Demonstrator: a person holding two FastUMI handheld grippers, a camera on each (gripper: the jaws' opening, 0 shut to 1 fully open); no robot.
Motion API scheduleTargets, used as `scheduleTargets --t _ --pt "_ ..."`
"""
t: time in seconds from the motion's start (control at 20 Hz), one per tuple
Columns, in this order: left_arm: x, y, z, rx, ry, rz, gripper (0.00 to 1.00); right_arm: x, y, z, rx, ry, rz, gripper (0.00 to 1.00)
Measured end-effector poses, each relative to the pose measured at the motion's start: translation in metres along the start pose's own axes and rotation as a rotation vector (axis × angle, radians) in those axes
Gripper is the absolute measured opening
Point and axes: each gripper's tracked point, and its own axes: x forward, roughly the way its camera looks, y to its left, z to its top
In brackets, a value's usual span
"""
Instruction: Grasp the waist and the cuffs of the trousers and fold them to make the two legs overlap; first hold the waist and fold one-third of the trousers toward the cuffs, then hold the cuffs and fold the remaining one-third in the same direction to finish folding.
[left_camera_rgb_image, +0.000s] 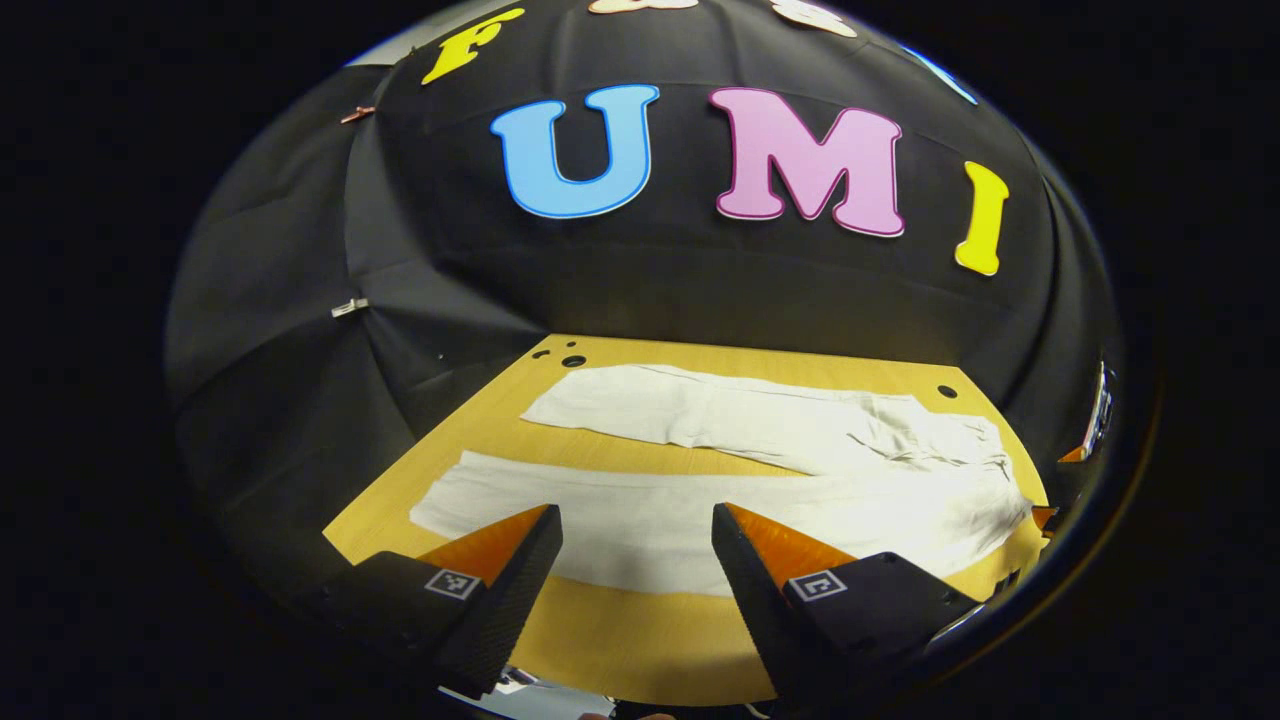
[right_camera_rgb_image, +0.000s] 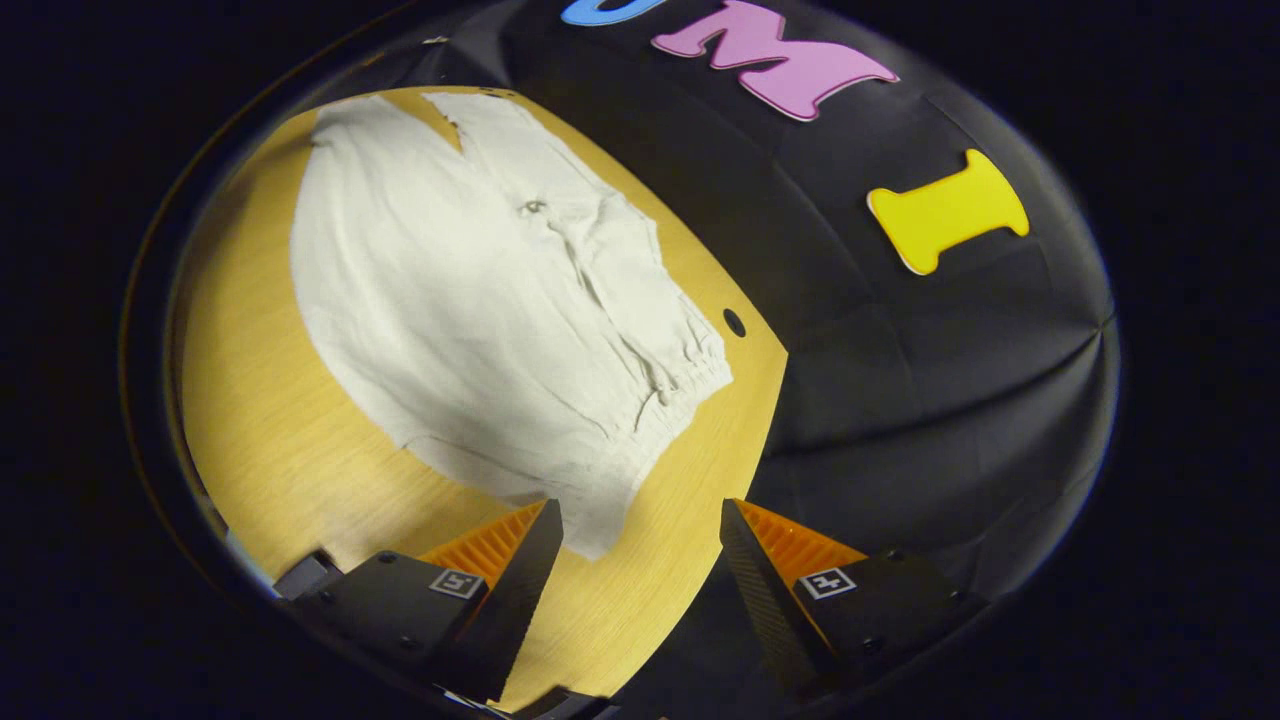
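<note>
While white trousers (left_camera_rgb_image: 760, 470) lie flat on wood-grain bench (left_camera_rgb_image: 620, 640), legs spread apart in V, both tools hover released. Left tool (left_camera_rgb_image: 637, 530) above near leg, fingers apart, gripping nothing. Right tool (right_camera_rgb_image: 640, 525) gaping beside gathered elastic waist (right_camera_rgb_image: 690, 385), corner of soft crinkled cloth near one ridged finger (right_camera_rgb_image: 525, 565).

White trousers (right_camera_rgb_image: 470, 290) spread flat on the wooden bench (right_camera_rgb_image: 260, 440), elastic waist (right_camera_rgb_image: 680, 390) nearest, right tongs (right_camera_rgb_image: 635, 525) spread apart above the waist's corner, gripping nothing
</note>
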Motion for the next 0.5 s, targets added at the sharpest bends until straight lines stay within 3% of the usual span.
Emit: scheduleTargets --t 0.3,0.5 --pt "-0.004 0.024 -0.014 0.026 0.018 0.062 0.96 0.022 0.024 -0.008 -0.156 0.019 0.053 0.98" --pt "-0.005 0.031 -0.021 0.022 0.038 0.087 0.95 0.033 0.017 -0.002 -0.212 0.002 0.025 0.97"
